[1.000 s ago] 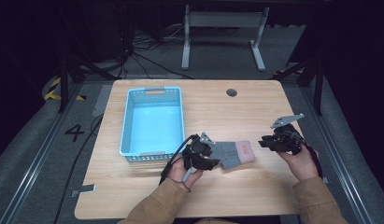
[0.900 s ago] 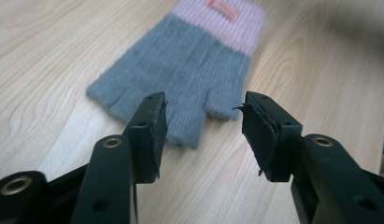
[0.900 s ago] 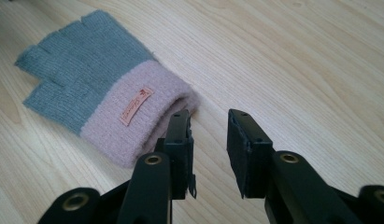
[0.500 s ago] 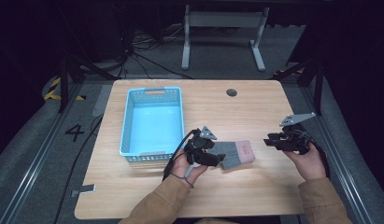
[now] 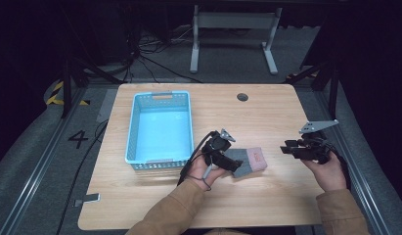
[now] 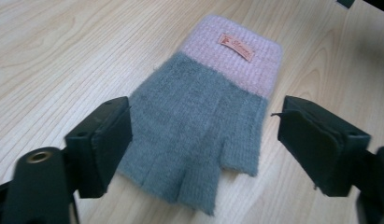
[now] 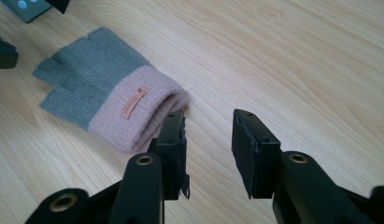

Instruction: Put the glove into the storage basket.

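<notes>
The glove (image 5: 247, 161) is seen lying flat on the table (image 5: 286, 122), just right of the blue basket (image 5: 159, 127), pink cuff turned toward the right gripper (image 5: 286, 149). The left gripper (image 6: 199, 140) is spread wide, its jaws having just been opening, with the grey finger end between them but not pressed. The right gripper's jaws stand parted and empty, having just been opening a little, just short of the cuff (image 7: 138, 109). A thin pinch could be made on one knit layer only, and the glove dragged or bunched. The basket wall could be clipped on a lift leftward. Bare table is left right of and beyond the glove; the near edge lies close behind both hands.
</notes>
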Demonstrator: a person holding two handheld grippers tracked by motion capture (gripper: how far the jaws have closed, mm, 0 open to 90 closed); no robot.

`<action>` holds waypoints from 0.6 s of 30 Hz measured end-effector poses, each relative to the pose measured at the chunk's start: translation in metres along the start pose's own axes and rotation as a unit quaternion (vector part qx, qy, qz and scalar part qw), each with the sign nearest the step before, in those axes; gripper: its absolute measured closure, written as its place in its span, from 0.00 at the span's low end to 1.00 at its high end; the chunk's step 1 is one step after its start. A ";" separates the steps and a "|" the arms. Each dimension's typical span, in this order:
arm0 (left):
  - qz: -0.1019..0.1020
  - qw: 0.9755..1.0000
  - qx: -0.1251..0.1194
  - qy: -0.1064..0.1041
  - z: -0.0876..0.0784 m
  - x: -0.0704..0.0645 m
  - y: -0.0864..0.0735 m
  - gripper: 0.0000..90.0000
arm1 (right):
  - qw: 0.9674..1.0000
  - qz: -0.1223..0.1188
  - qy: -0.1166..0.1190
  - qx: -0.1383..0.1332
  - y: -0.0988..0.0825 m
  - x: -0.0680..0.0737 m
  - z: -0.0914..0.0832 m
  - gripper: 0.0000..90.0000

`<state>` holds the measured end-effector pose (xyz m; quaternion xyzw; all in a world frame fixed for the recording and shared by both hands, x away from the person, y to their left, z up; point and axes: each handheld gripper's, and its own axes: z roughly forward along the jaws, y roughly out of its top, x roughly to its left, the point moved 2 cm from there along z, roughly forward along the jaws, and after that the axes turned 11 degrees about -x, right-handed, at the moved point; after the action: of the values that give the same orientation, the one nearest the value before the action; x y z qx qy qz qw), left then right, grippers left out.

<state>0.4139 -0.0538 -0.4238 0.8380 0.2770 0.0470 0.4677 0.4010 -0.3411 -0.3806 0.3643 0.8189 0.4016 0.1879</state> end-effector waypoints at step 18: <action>0.030 0.999 0.041 0.016 0.039 0.008 -0.011 0.10 | 1.000 0.009 0.004 0.005 -0.005 -0.001 -0.001 0.69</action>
<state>0.4291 -0.0752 -0.4555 0.8635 0.2605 0.0632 0.4272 0.3988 -0.3442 -0.3838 0.3706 0.8184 0.4011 0.1790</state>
